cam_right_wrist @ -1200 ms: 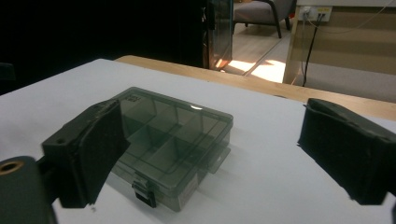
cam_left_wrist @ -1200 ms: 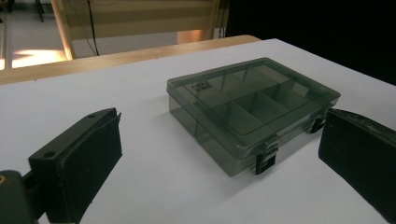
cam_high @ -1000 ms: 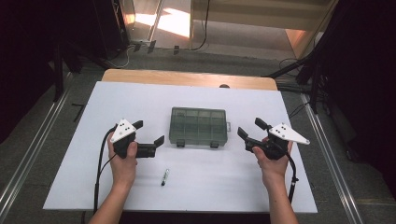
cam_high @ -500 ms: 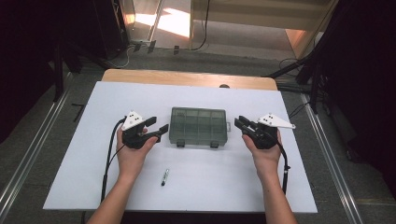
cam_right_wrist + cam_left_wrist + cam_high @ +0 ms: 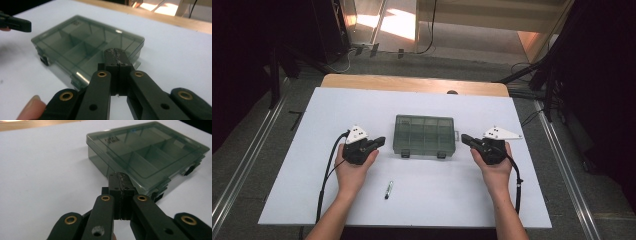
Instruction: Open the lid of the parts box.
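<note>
Compartment box (image 5: 424, 136), smoky clear plastic, lid down, lies flat at mid-table (image 5: 312, 120). Left gripper (image 5: 379, 142) sits just beside its left end, right gripper (image 5: 465, 138) just beside its right end. Jaws of both have just been closing; now pressed together, nothing between them. Marker pen (image 5: 388, 189) lies nearer the person, apart from box.

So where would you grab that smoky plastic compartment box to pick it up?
Probably by its two short ends. The box lies flat with its lid closed, and the left gripper and right gripper already flank those ends, both shut. The latches on the near long side are best avoided.
</note>
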{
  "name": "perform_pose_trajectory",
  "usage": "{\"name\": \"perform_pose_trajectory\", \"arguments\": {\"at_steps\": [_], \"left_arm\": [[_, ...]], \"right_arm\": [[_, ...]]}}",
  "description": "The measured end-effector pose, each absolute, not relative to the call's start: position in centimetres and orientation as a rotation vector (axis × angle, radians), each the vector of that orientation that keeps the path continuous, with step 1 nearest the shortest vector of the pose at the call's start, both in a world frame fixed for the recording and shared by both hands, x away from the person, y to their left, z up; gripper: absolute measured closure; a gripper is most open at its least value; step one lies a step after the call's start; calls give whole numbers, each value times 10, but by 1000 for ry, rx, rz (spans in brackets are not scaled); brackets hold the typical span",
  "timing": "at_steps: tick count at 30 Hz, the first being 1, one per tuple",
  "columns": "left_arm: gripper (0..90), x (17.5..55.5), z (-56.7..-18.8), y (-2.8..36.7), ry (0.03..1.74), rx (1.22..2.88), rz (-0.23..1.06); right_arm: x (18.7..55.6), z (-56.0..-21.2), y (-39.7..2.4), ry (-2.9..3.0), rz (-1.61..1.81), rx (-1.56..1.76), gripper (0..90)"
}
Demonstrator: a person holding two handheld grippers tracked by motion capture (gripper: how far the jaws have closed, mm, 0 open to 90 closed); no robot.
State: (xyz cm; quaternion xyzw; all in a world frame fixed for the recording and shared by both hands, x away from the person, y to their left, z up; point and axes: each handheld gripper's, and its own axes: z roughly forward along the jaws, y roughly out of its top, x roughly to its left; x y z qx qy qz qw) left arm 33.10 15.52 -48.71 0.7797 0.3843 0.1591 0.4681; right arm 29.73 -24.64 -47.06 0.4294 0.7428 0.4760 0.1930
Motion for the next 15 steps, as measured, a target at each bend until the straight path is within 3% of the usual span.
{"name": "perform_pose_trajectory", "arguments": {"at_steps": [15], "left_arm": [[900, 333, -501, 149, 979, 1944, 329]], "right_arm": [[296, -498, -248, 2232, 1241, 1227, 900]]}}
